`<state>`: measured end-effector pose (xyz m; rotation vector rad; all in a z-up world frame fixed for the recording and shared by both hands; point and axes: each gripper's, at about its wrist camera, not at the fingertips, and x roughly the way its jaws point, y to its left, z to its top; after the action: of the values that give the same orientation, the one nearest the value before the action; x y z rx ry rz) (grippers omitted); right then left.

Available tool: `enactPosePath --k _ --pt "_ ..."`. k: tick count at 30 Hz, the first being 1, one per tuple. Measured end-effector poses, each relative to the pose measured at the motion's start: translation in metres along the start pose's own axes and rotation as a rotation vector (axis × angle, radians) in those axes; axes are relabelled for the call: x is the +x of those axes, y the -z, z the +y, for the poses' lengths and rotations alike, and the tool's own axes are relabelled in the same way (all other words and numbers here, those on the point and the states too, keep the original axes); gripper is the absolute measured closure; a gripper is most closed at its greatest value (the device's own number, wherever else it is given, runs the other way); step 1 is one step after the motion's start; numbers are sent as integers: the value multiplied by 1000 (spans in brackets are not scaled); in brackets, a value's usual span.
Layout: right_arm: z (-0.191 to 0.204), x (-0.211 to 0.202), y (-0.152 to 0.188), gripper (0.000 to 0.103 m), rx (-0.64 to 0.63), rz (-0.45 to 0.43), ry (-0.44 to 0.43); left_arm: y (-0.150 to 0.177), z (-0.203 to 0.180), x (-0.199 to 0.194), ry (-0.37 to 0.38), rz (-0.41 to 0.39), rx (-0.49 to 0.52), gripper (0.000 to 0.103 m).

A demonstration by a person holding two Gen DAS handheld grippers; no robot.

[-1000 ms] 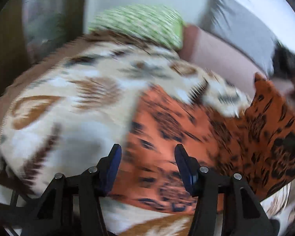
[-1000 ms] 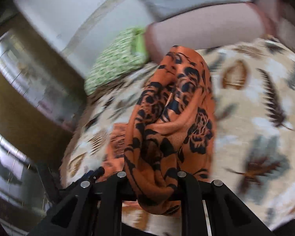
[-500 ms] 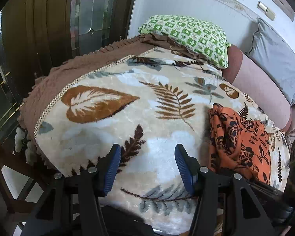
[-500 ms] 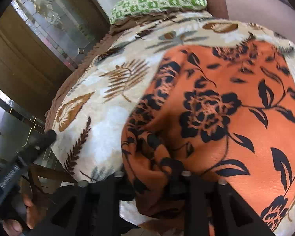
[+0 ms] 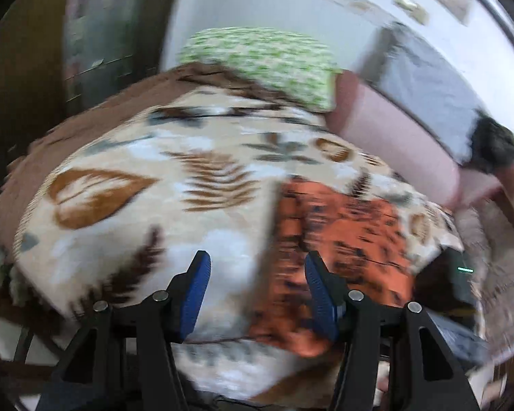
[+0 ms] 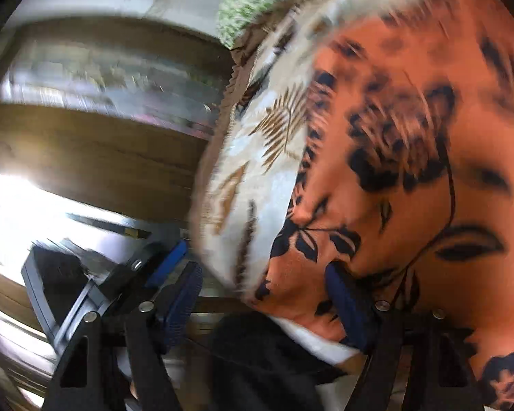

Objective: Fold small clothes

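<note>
Leaf-print blanket (image 5: 195, 202) under orange floral cloth (image 6: 411, 157); no legible writing; both hand-held grippers opening, released.

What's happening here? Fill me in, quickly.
A person with a gripper in each hand is folding an orange floral cloth on a leaf-patterned blanket spread over a bed. The right gripper has its jaws opening, the cloth's near edge lying by one pad, not pinched. The left gripper hangs above the blanket, jaws opening with nothing between them. The cloth lies bunched near a green pillow, so folding isn't finished.
</note>
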<state>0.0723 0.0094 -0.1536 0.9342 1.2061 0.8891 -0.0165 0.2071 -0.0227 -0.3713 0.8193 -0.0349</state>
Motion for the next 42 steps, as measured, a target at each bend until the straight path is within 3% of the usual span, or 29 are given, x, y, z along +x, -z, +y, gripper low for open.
enactPosePath --k 2,7,9,10,11,13,15,17,20,22,24,26,28,30,32,34,36,39,42 --pt "-10 -19 0 26 69 -44 -89 3 -14 4 21 19 25 40" --pt "-18 -82 4 26 93 -176 -122 19 -27 41 -6 120 58 40" --pt "-23 -99 6 26 83 -191 -115 30 -28 62 -74 169 98 40" --pt "-29 -102 6 26 84 -184 -98 35 -20 75 -148 208 82 39" --pt "-39 -106 7 27 98 -189 -61 41 -9 84 -168 235 44 37" --pt "-63 -112 7 30 163 -196 -73 49 7 93 -164 257 -8 27" --pt "-77 -117 9 33 229 -193 -127 50 10 91 -157 258 -22 26" --pt "-70 -118 6 31 207 -178 -106 45 0 83 -182 253 24 27" --pt "-46 -123 -4 31 116 -160 -63 33 -17 62 -210 178 99 28" --pt "-33 -132 -17 31 78 -175 -65 19 -36 45 -166 102 150 28" --pt "-31 -138 -31 31 68 -182 -66 8 -49 41 -100 76 180 28" --pt "-32 -139 -48 31 72 -183 -71 -2 -62 50 -72 77 217 28" --pt "-40 -132 -66 31 107 -158 -83 -9 -69 71 -94 93 234 28" --pt "-51 -128 -82 31 113 -156 -40 -9 -68 93 -113 140 233 28" --pt "-71 -125 -91 31 176 -176 36 -1 -67 123 -225 215 271 27" --pt "-84 -126 -95 33 241 -195 24 7 -58 141 -211 269 242 23" --pt "-83 -123 -101 33 231 -182 41 8 -51 144 -214 260 202 17" --pt "-66 -126 -101 31 188 -147 63 6 -53 141 -224 255 229 18" --pt "-53 -137 -109 31 139 -166 18 5 -52 138 -217 244 238 18"
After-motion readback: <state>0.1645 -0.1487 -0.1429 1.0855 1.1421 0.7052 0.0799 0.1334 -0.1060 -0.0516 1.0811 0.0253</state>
